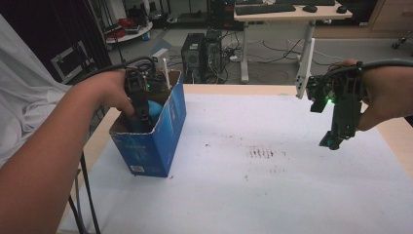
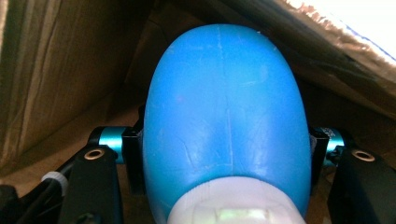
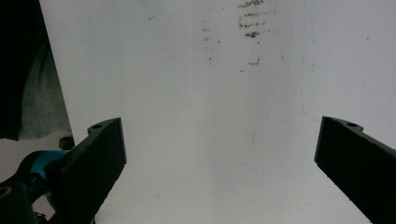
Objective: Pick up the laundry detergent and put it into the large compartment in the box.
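- left gripper (image 1: pixel 141 114) is lowered into the open top of the blue cardboard box (image 1: pixel 160 141), which stands at the left side of the table, upright, flaps open.
- in the left gripper view the jaws are clamped on a blue rounded object (image 2: pixel 224 121), one pad pressing on each of its flanks; the object has a white cap or base (image 2: pixel 233 210) at the near end, closest to the camera.
- the blue object sits inside the box: brown cardboard walls (image 2: pixel 60 70) rise around it on the left and at the upper right of that view.
- in the high view a patch of the blue object (image 1: pixel 157 110) shows just beside the gripper, below the box rim.
- right gripper (image 1: pixel 335 139) hangs above the right part of the table, pointing down at it, well apart from the box.
- in the right gripper view its jaws stand wide with nothing between them; beneath them lies the white sheet (image 3: pixel 196 140).
- white sheet covers most of the table top (image 1: pixel 272 195); a cluster of small brown stains (image 1: pixel 263 152) marks it near the middle, between box and right gripper.
- cannot tell what the blue object is beyond its shape and colour.
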A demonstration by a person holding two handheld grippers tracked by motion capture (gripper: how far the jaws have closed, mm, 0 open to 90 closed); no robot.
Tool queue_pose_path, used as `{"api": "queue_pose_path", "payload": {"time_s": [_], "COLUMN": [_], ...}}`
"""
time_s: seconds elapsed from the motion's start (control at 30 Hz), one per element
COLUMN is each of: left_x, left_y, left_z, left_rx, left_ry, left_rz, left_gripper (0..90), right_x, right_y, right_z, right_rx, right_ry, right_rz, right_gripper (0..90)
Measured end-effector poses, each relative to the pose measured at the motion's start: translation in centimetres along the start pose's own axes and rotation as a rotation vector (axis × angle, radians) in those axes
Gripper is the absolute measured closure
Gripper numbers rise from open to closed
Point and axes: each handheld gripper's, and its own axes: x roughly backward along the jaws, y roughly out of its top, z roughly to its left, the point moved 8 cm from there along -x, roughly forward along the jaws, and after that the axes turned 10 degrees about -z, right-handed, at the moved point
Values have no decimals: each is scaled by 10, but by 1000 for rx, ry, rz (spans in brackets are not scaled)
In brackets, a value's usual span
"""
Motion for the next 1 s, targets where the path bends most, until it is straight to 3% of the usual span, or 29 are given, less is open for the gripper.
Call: {"api": "queue_pose_path", "payload": {"time_s": [0.3,0.43,0.8,1.0], "left_x": [1,3,9,17], "left_y": [-1,-2,1,1], "left_z": [1,3,-3,-2], "left_rx": [18,24,15,15], "left_ry": [3,26,8,29], "left_rz": [7,11,1,-2], "left_gripper": [372,302,299,256], "right_x": [1,2,3,4], "right_y": [-1,-2,-2,-2], "right_z": [1,0,2,2], "right_rx": [-1,-2,-1,-3], "right_ry": [-2,-9,-14,-16], "right_rz": [-2,-2,1,0], "right_gripper": [12,12,12,12]}}
